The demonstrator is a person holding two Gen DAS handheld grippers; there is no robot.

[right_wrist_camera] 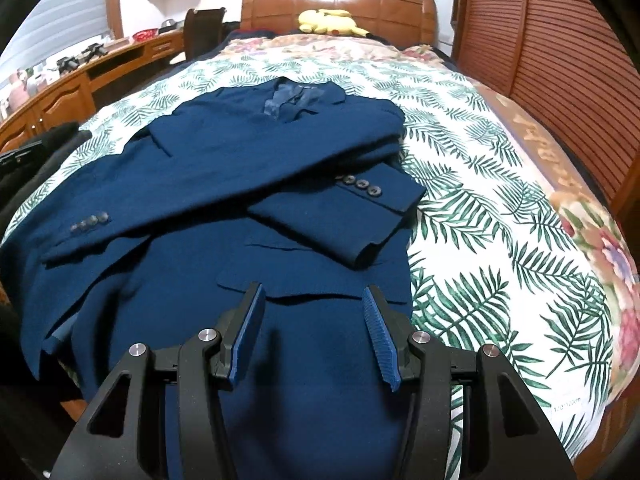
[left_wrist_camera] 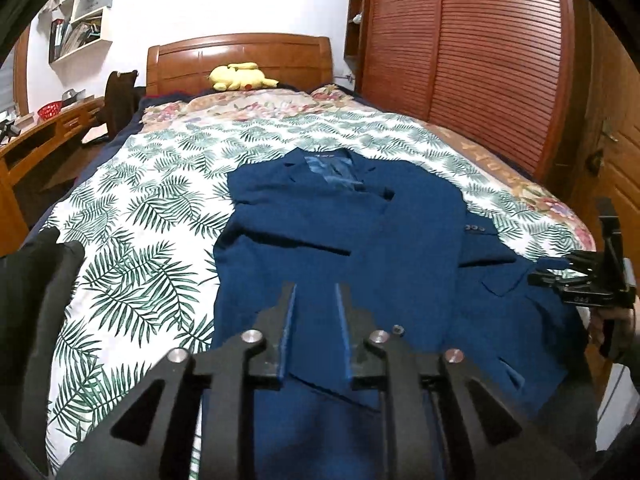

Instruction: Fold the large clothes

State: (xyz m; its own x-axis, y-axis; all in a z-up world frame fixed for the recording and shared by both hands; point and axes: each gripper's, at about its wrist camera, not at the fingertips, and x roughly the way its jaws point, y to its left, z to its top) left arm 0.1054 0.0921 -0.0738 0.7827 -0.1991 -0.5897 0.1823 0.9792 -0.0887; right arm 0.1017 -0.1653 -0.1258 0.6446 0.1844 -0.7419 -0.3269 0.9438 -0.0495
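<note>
Spread over a leaf-print quilt [right_wrist_camera: 480,208] on a bed, a blue jacket [right_wrist_camera: 248,168] is seen with both sleeves crossed over its front. Nothing is held by the left gripper [left_wrist_camera: 316,292], narrowly parted, nor the right gripper [right_wrist_camera: 314,300], wider. Sleeves could be slid loose if the hem is lifted unevenly. A plush toy [left_wrist_camera: 240,77] rests by the wooden headboard [left_wrist_camera: 240,60].

A home bedroom: bed [left_wrist_camera: 160,184] with wooden headboard [left_wrist_camera: 240,60], slatted wardrobe [left_wrist_camera: 460,48], wall shelves [left_wrist_camera: 84,8], plush toy [left_wrist_camera: 240,76].
</note>
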